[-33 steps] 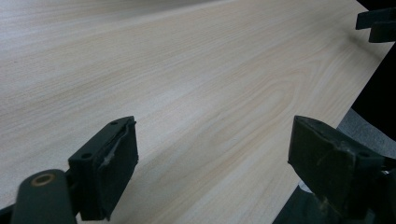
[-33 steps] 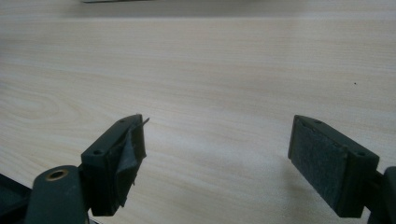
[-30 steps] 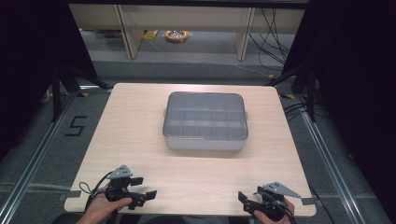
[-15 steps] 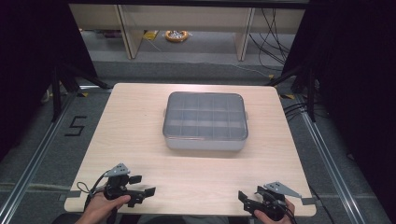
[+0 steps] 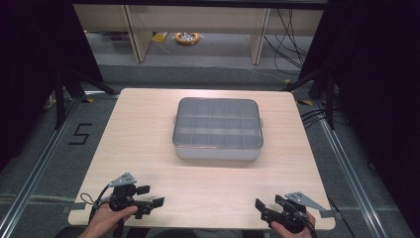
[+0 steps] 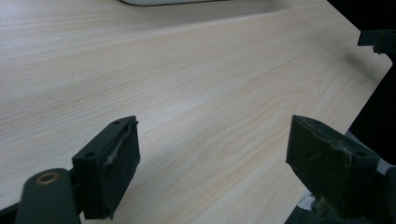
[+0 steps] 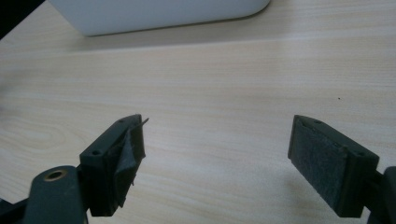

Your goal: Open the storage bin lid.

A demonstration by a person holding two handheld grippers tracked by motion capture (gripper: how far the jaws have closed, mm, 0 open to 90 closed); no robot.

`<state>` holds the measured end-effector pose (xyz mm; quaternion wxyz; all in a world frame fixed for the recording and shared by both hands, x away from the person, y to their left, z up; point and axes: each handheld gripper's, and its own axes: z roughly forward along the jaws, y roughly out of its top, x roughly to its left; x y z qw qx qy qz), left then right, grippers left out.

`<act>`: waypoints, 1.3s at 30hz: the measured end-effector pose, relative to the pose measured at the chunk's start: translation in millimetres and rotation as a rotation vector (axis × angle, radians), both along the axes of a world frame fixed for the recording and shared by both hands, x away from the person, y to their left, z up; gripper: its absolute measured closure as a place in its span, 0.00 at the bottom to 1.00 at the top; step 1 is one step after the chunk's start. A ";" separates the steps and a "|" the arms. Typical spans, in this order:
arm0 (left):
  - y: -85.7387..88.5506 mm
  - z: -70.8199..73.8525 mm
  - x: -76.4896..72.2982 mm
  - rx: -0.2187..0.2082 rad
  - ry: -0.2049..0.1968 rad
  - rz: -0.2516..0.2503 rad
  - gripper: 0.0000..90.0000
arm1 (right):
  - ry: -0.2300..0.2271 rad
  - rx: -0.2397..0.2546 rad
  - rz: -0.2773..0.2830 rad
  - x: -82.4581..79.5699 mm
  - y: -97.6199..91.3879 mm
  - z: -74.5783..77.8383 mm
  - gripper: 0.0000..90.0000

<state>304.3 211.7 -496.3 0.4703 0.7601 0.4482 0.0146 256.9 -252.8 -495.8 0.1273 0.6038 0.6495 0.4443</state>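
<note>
A grey compartment box (image 5: 217, 128) with a clear lid, shut, sits in the middle of the wooden table (image 5: 138, 148). My left gripper (image 5: 152, 196) rests at the table's front left, held by a hand, jaws pointing right, open and empty. My right gripper (image 5: 260, 209) is at the front right, jaws pointing left, also open and empty. In the left gripper view the left gripper (image 6: 215, 154) spans bare wood, with the box's edge (image 6: 173, 2) at the top and the other gripper (image 6: 379, 41) far off. The right gripper view has my right gripper (image 7: 217, 158) wide apart, well short of the box (image 7: 159, 14).
Bare tabletop lies between the grippers and the box. Dark curtains flank the table. Beyond it, on the floor, are shelf legs, cables and an orange object (image 5: 187, 37). A "5" mark (image 5: 79, 134) is taped on the floor at left.
</note>
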 end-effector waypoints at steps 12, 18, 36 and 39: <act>1.2 1.9 2.6 -0.019 -0.002 0.021 0.18 | -0.041 -0.027 -0.026 2.8 0.0 1.8 0.22; 2.2 2.6 5.3 -0.021 -0.008 0.021 0.19 | -0.082 -0.033 -0.017 7.6 -1.4 0.8 0.22; 5.7 -1.0 19.6 -0.026 0.008 0.058 0.20 | -0.028 0.051 -0.061 23.7 -4.0 -2.2 0.24; 6.7 -1.2 21.5 -0.022 0.020 0.058 0.20 | -0.072 0.023 -0.025 29.1 -8.3 -4.8 0.25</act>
